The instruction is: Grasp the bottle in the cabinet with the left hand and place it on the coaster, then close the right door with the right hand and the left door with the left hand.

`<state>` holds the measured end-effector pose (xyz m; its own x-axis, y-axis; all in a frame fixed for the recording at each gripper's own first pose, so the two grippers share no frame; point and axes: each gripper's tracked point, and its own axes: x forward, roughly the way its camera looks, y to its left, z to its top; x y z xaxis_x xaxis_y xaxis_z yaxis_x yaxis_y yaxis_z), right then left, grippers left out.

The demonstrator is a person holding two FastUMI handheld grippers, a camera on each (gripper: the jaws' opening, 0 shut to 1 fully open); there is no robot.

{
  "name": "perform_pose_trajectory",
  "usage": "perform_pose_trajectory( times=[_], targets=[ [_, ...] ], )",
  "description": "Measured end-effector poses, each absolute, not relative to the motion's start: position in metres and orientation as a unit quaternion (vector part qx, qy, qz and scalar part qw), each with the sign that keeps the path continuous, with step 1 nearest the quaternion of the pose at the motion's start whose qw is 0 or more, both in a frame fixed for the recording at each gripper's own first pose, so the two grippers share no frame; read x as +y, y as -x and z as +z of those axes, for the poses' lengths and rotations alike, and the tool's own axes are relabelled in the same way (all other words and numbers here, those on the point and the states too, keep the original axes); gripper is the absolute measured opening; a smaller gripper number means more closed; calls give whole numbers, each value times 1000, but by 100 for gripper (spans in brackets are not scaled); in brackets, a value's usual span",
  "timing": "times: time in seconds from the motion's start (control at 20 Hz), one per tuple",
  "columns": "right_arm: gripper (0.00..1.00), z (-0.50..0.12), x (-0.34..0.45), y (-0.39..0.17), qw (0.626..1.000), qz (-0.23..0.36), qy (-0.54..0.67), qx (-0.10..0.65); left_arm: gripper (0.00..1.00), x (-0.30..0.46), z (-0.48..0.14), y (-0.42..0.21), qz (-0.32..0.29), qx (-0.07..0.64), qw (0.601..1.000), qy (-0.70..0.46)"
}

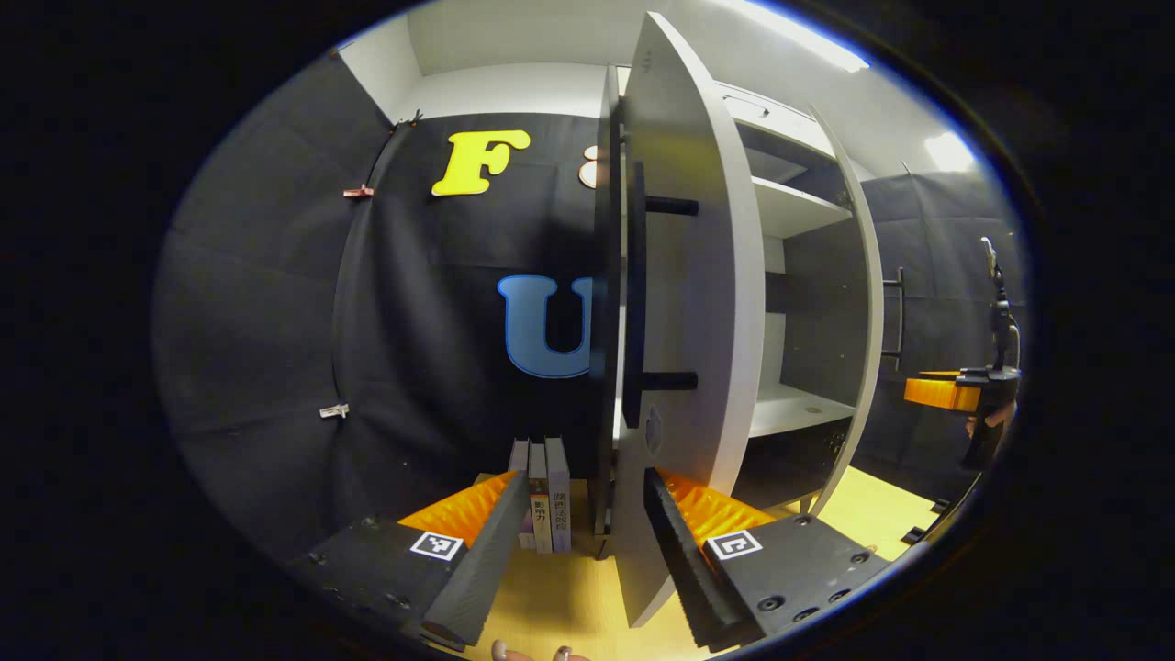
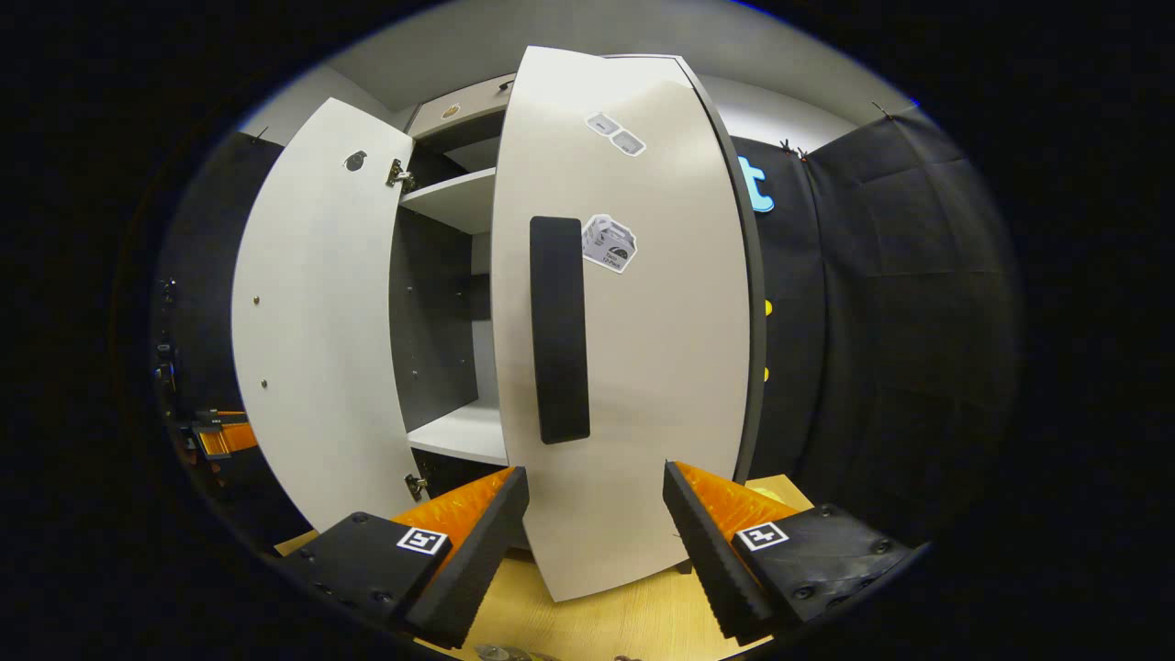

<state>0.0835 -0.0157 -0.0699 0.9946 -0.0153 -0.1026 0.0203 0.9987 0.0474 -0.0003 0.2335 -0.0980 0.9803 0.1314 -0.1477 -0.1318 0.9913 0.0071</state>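
Right gripper view puts the right door (image 2: 633, 349) dead ahead at 12 o'clock, half swung, its handle (image 2: 560, 330) facing you. Your right gripper (image 2: 595, 532) is wide open and holds nothing; I'd press flat beside the handle and push it home. The left door (image 1: 684, 303) stands edge-on before the left gripper (image 1: 574, 542), also gaping and empty. Books (image 1: 546, 496) stand at 11 o'clock, near its swing. I cannot find the bottle on the shelves (image 1: 794, 408)
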Motion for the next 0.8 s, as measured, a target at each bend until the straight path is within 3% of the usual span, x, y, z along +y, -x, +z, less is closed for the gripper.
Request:
perform_pose_trajectory(
  times=[0.5, 0.8],
  targets=[
    [98, -66, -25, -62, 998, -34, -15, 53, 81, 192, -98, -15, 6, 74, 997, 5],
    [98, -56, -39, -61, 998, -19, -27, 45, 80, 159, -88, -32, -2, 57, 998, -1]
  ],
)
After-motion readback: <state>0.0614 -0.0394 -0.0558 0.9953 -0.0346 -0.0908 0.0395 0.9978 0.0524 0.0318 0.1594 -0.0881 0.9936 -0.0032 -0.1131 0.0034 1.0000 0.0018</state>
